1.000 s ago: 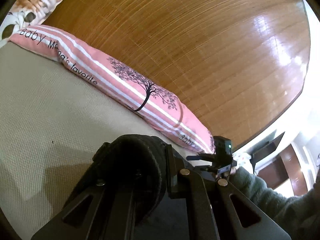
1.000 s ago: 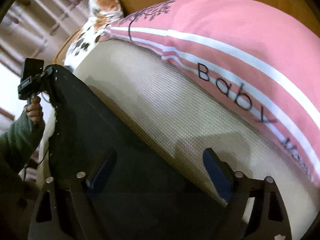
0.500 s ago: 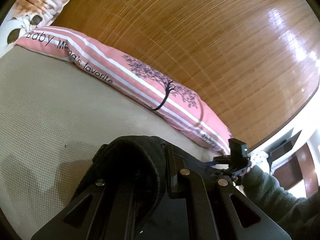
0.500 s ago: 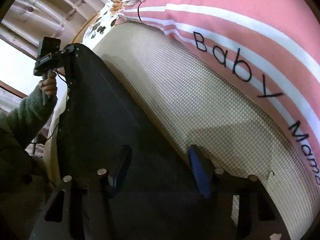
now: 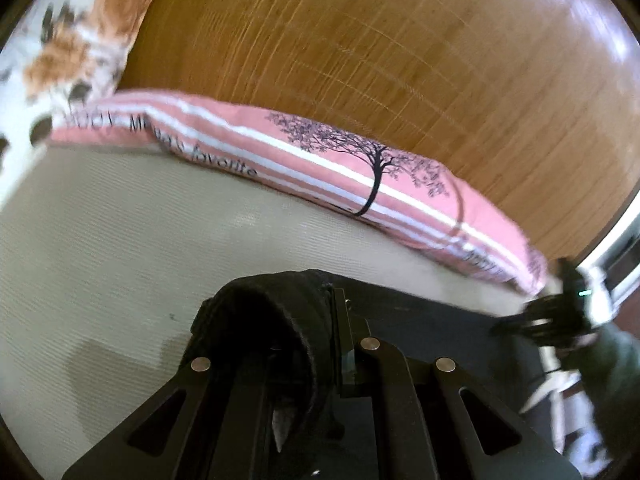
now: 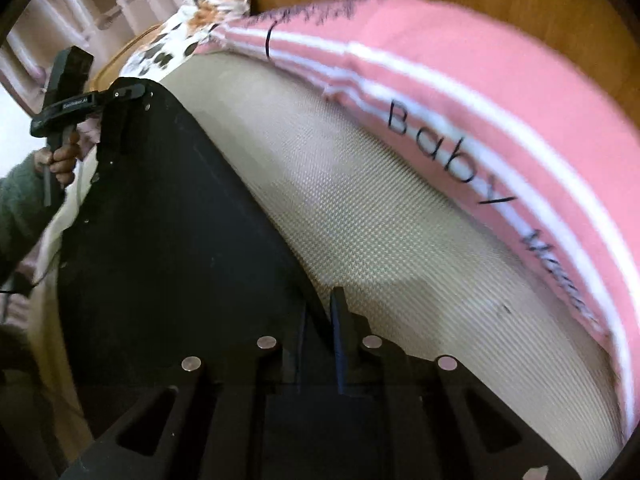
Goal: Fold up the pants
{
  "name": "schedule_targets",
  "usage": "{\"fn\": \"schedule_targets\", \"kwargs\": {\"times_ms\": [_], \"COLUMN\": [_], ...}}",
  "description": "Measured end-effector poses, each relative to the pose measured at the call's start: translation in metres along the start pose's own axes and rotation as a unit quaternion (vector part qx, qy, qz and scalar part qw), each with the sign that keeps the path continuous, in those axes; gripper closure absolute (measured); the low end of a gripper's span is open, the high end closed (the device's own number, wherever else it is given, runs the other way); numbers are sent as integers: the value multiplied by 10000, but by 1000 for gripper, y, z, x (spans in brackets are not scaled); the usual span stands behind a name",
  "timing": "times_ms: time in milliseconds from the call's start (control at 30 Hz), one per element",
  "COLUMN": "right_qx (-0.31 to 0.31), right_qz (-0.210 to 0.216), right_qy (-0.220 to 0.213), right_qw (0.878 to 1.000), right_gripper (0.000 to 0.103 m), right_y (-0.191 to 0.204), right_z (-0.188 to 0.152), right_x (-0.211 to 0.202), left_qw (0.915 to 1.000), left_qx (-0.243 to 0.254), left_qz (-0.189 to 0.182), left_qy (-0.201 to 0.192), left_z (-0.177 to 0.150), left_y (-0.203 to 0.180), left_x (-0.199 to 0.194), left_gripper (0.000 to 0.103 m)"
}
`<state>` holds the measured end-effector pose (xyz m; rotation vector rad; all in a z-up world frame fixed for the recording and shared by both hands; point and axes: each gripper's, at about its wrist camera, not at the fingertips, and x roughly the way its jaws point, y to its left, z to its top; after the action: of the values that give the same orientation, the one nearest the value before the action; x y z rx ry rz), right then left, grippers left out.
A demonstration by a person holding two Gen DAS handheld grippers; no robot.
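Observation:
The black pants (image 6: 168, 216) hang stretched between my two grippers above the beige bed mat (image 6: 360, 208). My left gripper (image 5: 320, 320) is shut on a bunched corner of the pants (image 5: 272, 312); it also shows far off in the right wrist view (image 6: 120, 92). My right gripper (image 6: 318, 320) is shut on the other edge of the pants, its blue pads pressed together; it shows blurred in the left wrist view (image 5: 556, 316).
A pink striped pillow (image 5: 360, 176) with a tree print and lettering lies along the wooden headboard (image 5: 380, 48). A floral pillow (image 5: 68, 40) sits at the far left. The person's green sleeve (image 6: 20, 200) is at the left edge.
My right gripper has closed from wide open onto the edge of the pants. Both grippers have swung, and the views have shifted along the pillow.

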<state>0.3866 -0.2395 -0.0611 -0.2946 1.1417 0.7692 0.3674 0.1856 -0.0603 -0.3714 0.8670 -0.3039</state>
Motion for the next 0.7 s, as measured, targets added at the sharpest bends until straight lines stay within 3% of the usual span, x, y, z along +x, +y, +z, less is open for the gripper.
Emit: {"fn": "schedule_targets", "kwargs": {"times_ms": [233, 400, 467, 567, 700], "right_qx": [143, 574, 753, 1310, 1469], "right_qz": [-1108, -1541, -1709, -1580, -1384], "right_qy": [-429, -776, -860, -856, -575], "right_qw": [9928, 9833, 9786, 9750, 9777], "right_gripper": [95, 97, 103, 103, 100], "right_y": [61, 100, 112, 121, 129], "right_z": [-34, -69, -84, -117, -137], "right_x": [-60, -99, -107, -113, -99], "left_qw": [9982, 9955, 9947, 9935, 9903], "left_qx": [521, 803, 882, 1034, 1302], "left_qz": [-19, -194, -219, -301, -414], "left_qy": [-302, -470, -483, -373, -253], "left_z": [-11, -27, -38, -65, -98], "left_y": [-22, -34, -37, -40, -52], "left_x": [-34, -73, -89, -109, -128], "left_gripper": [96, 96, 96, 96, 96]}}
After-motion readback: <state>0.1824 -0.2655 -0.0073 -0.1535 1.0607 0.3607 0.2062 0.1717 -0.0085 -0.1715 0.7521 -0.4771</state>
